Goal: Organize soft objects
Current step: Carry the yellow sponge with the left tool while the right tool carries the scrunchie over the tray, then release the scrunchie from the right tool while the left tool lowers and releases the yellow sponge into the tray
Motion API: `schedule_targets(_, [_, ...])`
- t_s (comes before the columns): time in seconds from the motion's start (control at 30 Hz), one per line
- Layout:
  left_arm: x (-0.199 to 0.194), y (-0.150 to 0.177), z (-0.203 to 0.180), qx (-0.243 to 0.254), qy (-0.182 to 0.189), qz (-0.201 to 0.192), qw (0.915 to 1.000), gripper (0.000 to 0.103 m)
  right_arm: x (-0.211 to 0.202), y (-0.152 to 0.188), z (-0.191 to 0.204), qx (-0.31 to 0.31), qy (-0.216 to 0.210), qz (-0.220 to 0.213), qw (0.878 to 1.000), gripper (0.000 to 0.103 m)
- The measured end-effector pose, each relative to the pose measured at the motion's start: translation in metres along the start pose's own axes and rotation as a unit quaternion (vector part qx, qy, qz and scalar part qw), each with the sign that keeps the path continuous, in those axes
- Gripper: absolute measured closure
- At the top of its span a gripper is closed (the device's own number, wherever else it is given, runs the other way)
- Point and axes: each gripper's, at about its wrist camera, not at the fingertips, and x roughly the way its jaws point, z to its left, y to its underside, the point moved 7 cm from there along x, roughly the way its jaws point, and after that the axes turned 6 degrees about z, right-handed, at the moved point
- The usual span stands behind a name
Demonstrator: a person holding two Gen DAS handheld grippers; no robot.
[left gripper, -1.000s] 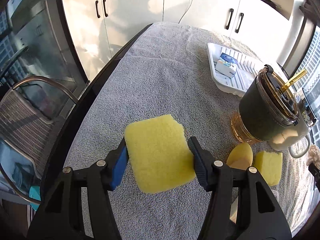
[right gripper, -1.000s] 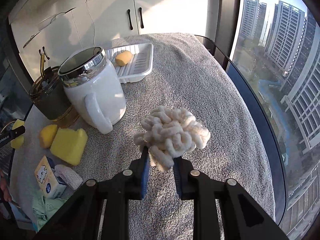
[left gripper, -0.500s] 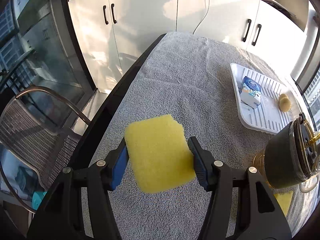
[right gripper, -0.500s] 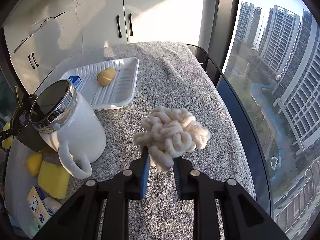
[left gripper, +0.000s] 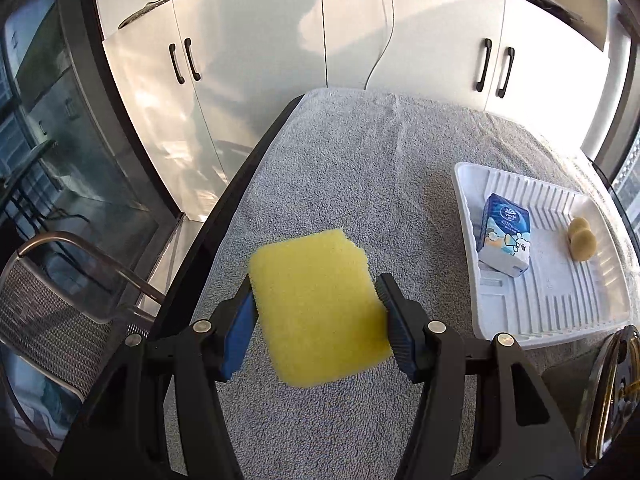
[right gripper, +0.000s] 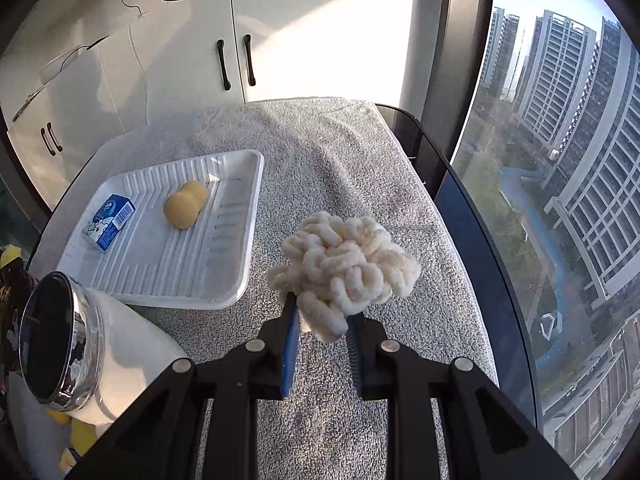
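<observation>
Yellow rectangular foam sponge (left gripper: 320, 304) clamped in left gripper (left gripper: 316, 324), above grey terry-covered table's (left gripper: 360, 168) left edge; best released flat inside white ribbed tray (left gripper: 560, 320).

Cream knotted chenille bundle (right gripper: 344, 268) pinched in right gripper (right gripper: 322, 344), near tray's (right gripper: 168, 264) right rim; window alongside.

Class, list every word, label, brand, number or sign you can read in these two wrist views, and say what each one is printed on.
"Vinda", only roughly legible: white logo on the small blue-and-white tissue pack lying in the white ribbed plastic tray.
Smaller print and cartoon animals beneath that logo: too small to read.
Barcode on the same pack's side in the right wrist view: digits too blurred to read.
Nothing else carries readable text.
</observation>
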Motion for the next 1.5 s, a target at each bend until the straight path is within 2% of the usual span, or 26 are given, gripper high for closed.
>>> schedule_targets(0.13, [0.008,-0.018,-0.022,0.029,0.013,-0.008,0.9994,0.047,0.013,-0.016,0.006,0.0,-0.018,0.006,1.0,0.079])
schedule_targets(0.4, [0.022,-0.043,-0.08,0.084,0.081,0.011,0.9931,0.047,0.041,-0.048,0.038,-0.021,-0.054,0.029,0.998,0.079])
schedule_targets(0.57, [0.03,-0.05,-0.11,0.107,0.124,0.033,0.9859,0.047,0.051,-0.058,0.063,-0.036,-0.093,0.049,0.994,0.079])
schedule_targets(0.73, [0.036,-0.042,-0.134,0.136,0.163,0.065,0.9749,0.047,0.064,-0.058,0.084,-0.058,-0.108,0.076,0.99,0.079])
schedule_targets(0.93, [0.04,-0.027,-0.151,0.174,0.171,0.082,0.9664,0.047,0.077,-0.052,0.099,-0.061,-0.135,0.107,0.983,0.079])
schedule_targets(1.17, [0.043,-0.02,-0.156,0.177,0.194,0.109,0.9587,0.044,0.083,-0.049,0.11,-0.053,-0.159,0.129,0.977,0.076])
schedule_targets(1.23, [0.044,-0.018,-0.156,0.175,0.196,0.12,0.9574,0.039,0.083,-0.049,0.111,-0.052,-0.158,0.133,0.977,0.076])
schedule_targets(1.3, [0.049,-0.015,-0.159,0.17,0.209,0.147,0.9518,0.036,0.084,-0.049,0.111,-0.052,-0.157,0.135,0.977,0.07])
schedule_targets(1.37, [0.049,-0.014,-0.159,0.165,0.205,0.151,0.9529,0.035,0.084,-0.049,0.111,-0.049,-0.158,0.136,0.977,0.059])
schedule_targets(1.5, [0.045,-0.014,-0.158,0.159,0.204,0.153,0.9539,0.035,0.08,-0.048,0.111,-0.048,-0.159,0.136,0.977,0.058])
